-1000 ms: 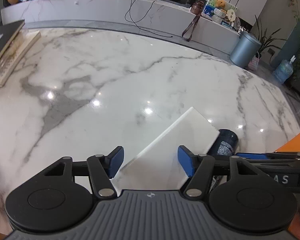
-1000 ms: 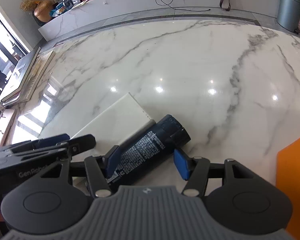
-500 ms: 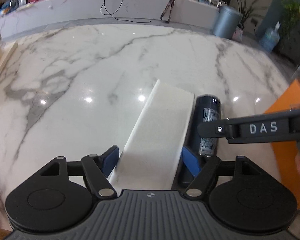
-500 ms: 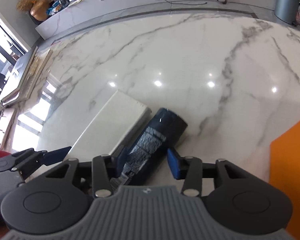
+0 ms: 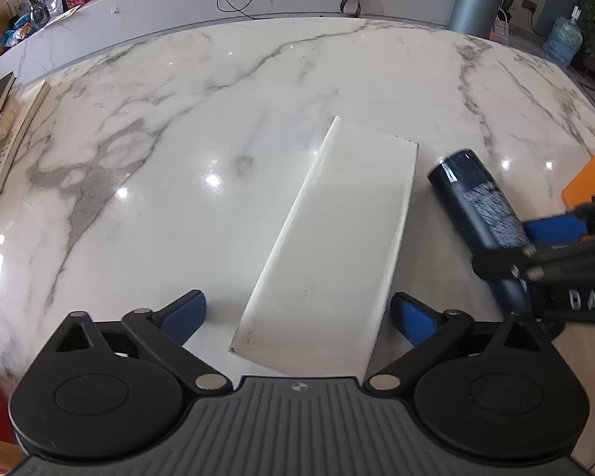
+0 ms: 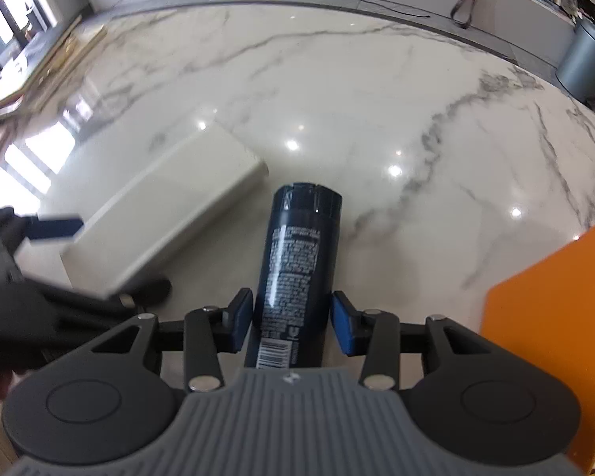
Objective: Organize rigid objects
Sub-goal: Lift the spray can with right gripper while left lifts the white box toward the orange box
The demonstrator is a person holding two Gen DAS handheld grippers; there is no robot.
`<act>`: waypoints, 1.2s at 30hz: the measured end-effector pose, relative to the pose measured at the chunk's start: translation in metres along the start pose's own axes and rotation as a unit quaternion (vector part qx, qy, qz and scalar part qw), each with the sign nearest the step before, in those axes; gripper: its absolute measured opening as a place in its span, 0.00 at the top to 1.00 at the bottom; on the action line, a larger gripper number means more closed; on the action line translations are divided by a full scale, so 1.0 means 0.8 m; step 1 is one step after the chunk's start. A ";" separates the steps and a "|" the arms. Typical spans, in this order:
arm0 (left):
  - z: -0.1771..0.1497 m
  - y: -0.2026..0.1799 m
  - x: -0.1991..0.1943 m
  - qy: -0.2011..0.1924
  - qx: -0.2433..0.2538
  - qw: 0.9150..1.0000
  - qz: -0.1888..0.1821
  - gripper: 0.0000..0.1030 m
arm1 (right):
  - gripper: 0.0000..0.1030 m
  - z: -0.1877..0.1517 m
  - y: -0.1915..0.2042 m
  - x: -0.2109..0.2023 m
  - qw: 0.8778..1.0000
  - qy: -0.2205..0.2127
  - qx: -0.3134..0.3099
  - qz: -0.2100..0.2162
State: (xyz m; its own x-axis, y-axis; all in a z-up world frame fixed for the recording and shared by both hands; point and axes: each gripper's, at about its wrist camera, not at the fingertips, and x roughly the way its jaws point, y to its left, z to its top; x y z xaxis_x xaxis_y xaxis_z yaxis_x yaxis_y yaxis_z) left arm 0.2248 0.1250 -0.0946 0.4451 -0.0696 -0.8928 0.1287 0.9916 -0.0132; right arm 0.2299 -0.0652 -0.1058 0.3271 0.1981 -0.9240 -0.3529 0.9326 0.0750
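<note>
Box [image 5: 337, 246], white and flat on the counter [image 5: 178, 127] mid-frame, sits freed between the left gripper's [image 5: 297, 313] opening jaws, while the right gripper [image 6: 293, 317] closes around the dark can [image 6: 297, 273], probably to lift it.

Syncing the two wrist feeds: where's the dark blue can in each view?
Left wrist: dark blue can at right edge, right of the white box, partly behind the right gripper.
Right wrist: bottom centre, lying between the closing jaws of the right gripper; whether the pads press on it is unclear.
Shared landmark: the white box, left of the can in both.
</note>
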 end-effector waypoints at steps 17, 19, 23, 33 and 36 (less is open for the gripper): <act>0.010 -0.020 0.008 -0.107 0.025 0.994 0.007 0.09 | 0.44 -0.011 0.001 0.002 1.000 -0.023 -0.014 0.002; 0.007 -0.022 0.009 -0.122 0.040 0.992 0.014 0.08 | 0.42 -0.012 0.002 0.002 1.000 -0.025 -0.016 0.002; 0.007 -0.021 0.011 -0.131 0.039 0.991 0.012 0.07 | 0.41 -0.015 0.006 0.004 0.999 -0.028 -0.025 -0.001; 0.011 -0.023 0.005 -0.104 0.037 0.994 -0.005 0.29 | 0.58 -0.020 0.013 0.000 0.998 -0.028 -0.054 -0.009; 0.012 -0.020 0.001 -0.071 0.022 0.997 -0.008 0.30 | 0.58 -0.028 0.018 -0.004 0.997 -0.017 -0.073 -0.001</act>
State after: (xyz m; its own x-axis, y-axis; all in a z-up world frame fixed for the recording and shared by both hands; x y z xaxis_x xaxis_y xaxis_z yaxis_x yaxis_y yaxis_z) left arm 0.2320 0.1082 -0.0908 0.5628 -0.1032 -0.8201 0.1745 0.9846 -0.0042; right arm 0.2040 -0.0594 -0.1100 0.3560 0.2091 -0.9108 -0.4761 0.8793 0.0158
